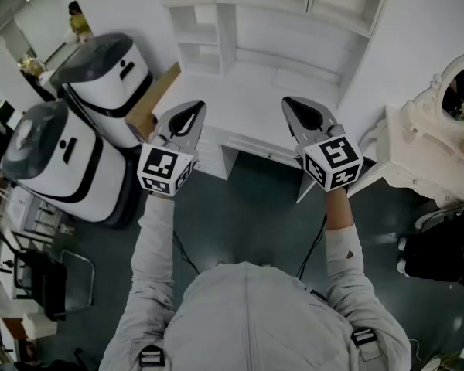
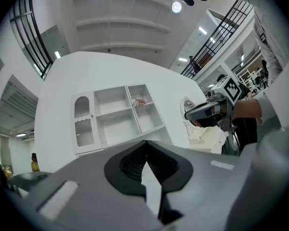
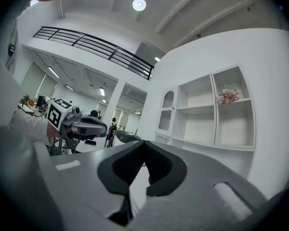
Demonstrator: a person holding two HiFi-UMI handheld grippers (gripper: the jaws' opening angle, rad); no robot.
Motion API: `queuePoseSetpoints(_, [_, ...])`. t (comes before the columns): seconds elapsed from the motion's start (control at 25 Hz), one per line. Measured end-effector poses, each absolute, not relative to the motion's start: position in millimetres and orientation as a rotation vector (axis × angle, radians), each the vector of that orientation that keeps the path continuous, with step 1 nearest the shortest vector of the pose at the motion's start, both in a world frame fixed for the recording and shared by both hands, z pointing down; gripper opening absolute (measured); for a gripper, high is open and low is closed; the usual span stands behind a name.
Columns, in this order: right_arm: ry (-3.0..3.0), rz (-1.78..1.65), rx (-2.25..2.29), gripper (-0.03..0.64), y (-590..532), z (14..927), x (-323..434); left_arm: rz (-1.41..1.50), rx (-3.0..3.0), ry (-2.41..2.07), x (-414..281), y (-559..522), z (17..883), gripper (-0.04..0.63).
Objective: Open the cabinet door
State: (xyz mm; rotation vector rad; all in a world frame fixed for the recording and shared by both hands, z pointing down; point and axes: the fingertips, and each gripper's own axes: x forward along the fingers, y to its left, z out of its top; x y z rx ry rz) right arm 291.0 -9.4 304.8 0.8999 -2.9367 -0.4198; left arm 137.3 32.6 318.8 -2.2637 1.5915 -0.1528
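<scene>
A white cabinet (image 1: 278, 45) with open shelves stands against the wall ahead of me. Its narrow door with an arched glass pane (image 2: 83, 121) is at the left end and looks closed; the right gripper view also has that door (image 3: 166, 110). Both grippers hover in the air in front of the cabinet's desk top, well short of the door. My left gripper (image 1: 192, 113) has its jaws together with nothing between them, seen close up as left gripper (image 2: 145, 146). My right gripper (image 1: 292, 107) is likewise shut and empty, with the right gripper (image 3: 143, 146) pointing level.
Two white-and-black rounded machines (image 1: 100, 76) (image 1: 54, 161) stand at the left beside the cabinet. An ornate white mirror stand (image 1: 441, 145) is at the right. Pink flowers (image 2: 140, 101) sit on an upper shelf. A person in yellow (image 1: 79, 22) stands far off.
</scene>
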Motion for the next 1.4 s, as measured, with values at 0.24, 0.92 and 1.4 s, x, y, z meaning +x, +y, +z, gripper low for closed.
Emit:
queuePoseSetpoints(0.24, [-2.980,-0.356,0.882,0.002,-9.3,309.9,310.0,-0.166,-2.269,1.603,156.3,33.8,330.1,0.017])
queuePoseSetpoints(0.92, [-2.967,-0.292,0.757,0.002,-47.6,347.1,330.2,-0.195,-2.257,1.688,172.4,0.7,355.8,0.017])
queuePoseSetpoints(1.4, [-2.976,-0.331,0.852,0.002,-163.1,319.5,258.9,-0.152,-2.261,1.611,97.4,-131.3,331.4,0.017])
